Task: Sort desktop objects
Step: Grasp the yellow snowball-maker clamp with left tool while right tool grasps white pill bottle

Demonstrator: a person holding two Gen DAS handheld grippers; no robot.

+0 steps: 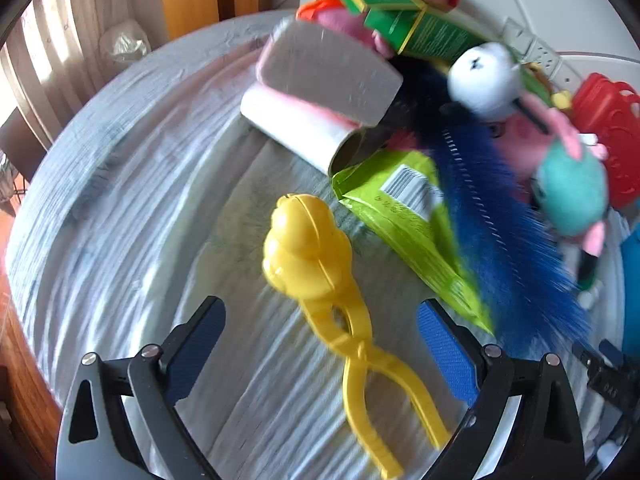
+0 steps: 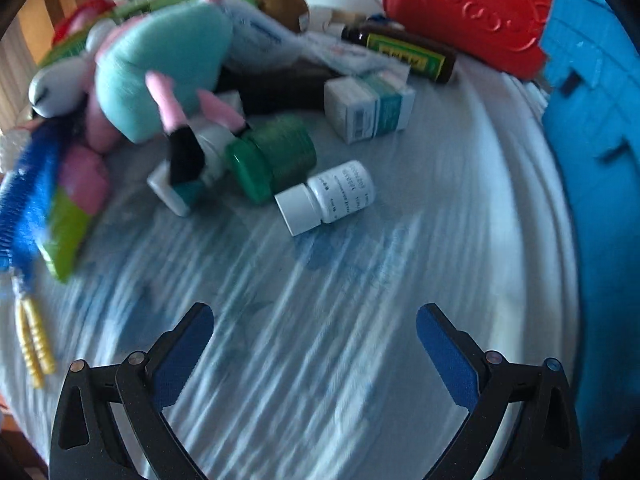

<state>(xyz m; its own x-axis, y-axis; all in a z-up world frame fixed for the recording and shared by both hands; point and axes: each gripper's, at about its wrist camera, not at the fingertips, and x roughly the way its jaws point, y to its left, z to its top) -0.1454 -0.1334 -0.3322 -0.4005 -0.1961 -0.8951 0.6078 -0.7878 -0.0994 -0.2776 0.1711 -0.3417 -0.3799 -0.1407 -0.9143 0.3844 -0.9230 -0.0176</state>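
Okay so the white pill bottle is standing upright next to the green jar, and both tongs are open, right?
Not quite. In the right wrist view the white pill bottle lies on its side beside the green jar. Both the left tongs and right tongs are open.

- Left gripper: black angular finger arms, blue textured pads, silver round screws.
- Right gripper: same black arms, blue pads, metallic screws.

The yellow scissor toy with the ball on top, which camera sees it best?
The left wrist view: the whole yellow toy lies between the open left gripper. The right wrist view catches only blurry yellow handles at its left edge.
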